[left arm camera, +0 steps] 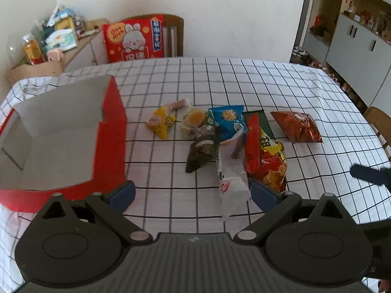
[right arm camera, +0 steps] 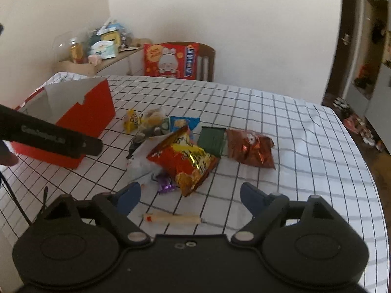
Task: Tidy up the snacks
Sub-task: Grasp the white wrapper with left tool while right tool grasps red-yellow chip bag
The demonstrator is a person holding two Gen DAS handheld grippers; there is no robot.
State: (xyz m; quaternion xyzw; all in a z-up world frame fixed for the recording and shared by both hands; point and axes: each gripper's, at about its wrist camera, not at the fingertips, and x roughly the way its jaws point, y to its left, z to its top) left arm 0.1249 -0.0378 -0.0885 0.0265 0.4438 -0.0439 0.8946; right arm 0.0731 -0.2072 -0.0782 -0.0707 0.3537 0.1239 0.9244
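The tabletop (left arm camera: 281,85), draped in a white cloth with a black grid, carries everything. At its left side stands an open red cardboard box with a white inside (left arm camera: 61,146), holding nothing that can be seen. Right of the box the snacks lie in a loose heap: a big red-and-yellow crinkled chip bag (right arm camera: 185,161) nearest the middle, a brown foil packet (right arm camera: 251,149) a little apart at the right end, a flat dark-green packet (right arm camera: 212,139) between those two, a white wrapper (left arm camera: 232,180), a blue packet (left arm camera: 229,122) and a small yellow packet (left arm camera: 161,122) nearest the box. A thin pale wrapped stick (right arm camera: 173,218) lies alone at the near edge. The left tongs (left arm camera: 193,195) hang released over the cloth, grasping nothing, the white wrapper just inside the right finger. The right tongs (right arm camera: 190,196) are spread wide too, nothing between their pads.
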